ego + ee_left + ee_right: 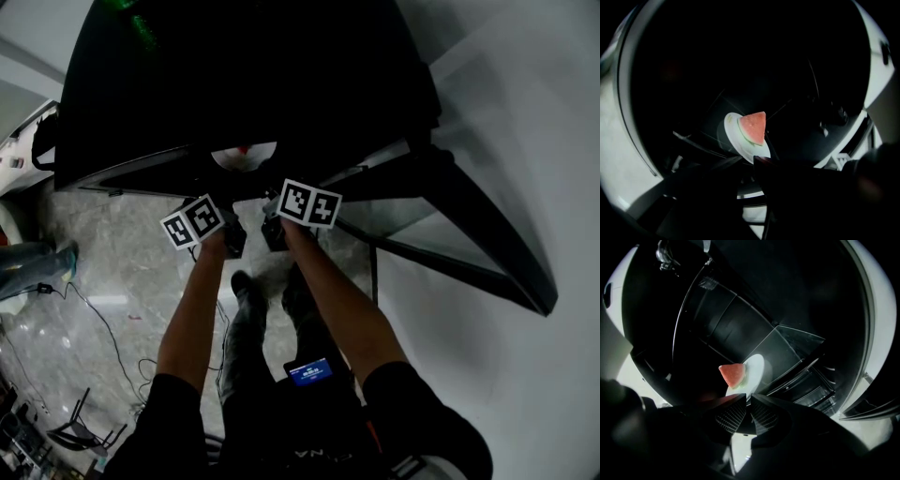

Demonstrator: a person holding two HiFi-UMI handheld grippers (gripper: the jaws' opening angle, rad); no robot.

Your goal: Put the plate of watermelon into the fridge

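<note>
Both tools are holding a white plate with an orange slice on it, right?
No: it is a red watermelon wedge, not an orange slice, as the right gripper view shows. The left tool and right tool do hold the white plate.

Left tool (232, 231) and right tool (275, 226) extend side by side toward the plate (246, 156).

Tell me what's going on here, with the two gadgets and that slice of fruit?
A person stands at an open, dark fridge with a hand-held gripper in each hand. The left gripper and the right gripper both have their jaws closed on the near rim of a white plate that carries one watermelon wedge. The plate is held out at the fridge's opening, with glass shelves beyond it. Whether it rests on a shelf can't be told.
</note>
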